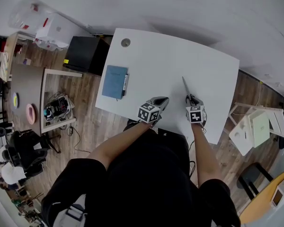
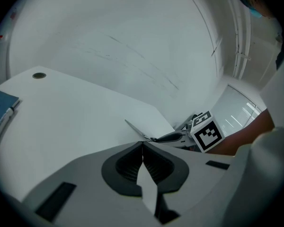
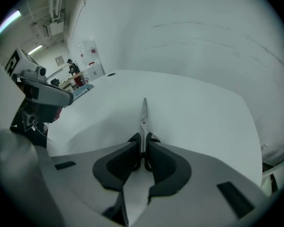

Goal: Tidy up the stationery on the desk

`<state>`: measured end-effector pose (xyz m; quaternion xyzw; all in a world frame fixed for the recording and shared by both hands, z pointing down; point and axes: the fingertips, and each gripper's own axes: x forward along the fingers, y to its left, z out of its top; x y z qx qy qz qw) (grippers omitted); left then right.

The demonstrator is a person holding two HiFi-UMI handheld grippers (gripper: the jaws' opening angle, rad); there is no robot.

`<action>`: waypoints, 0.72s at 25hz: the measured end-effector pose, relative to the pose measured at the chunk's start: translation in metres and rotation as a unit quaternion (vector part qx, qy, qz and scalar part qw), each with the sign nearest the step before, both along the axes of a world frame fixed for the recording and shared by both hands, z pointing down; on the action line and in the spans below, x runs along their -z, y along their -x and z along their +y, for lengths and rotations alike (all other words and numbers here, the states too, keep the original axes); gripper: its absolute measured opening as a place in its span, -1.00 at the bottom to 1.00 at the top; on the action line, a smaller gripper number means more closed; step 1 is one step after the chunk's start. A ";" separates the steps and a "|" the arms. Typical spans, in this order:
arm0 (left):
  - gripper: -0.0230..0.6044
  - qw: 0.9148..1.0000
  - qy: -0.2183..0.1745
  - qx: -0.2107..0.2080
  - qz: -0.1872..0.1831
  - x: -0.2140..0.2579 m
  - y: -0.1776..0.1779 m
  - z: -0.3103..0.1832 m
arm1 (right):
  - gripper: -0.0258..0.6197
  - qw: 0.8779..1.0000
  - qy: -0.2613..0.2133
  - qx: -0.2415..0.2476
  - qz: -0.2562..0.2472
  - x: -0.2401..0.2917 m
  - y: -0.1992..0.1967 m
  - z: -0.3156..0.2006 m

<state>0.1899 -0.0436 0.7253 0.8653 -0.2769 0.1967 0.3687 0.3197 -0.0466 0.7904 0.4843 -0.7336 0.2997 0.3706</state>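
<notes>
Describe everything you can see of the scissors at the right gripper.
The scissors are slim, with closed, pointed blades that look like metal and dark handles. They sit in line with the right gripper, with the blades pointing away from the person across the white desk. The gripper's fingers are closed on the handle end, close to the pivot. Nothing else touches the scissors. Whether their tip rests on the desk cannot be told.
</notes>
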 end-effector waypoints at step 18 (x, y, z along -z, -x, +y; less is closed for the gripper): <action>-0.88 0.993 -0.040 -0.111 0.014 0.025 0.133 -0.021 | -0.64 0.981 -0.026 -0.192 -0.002 0.038 0.127 0.010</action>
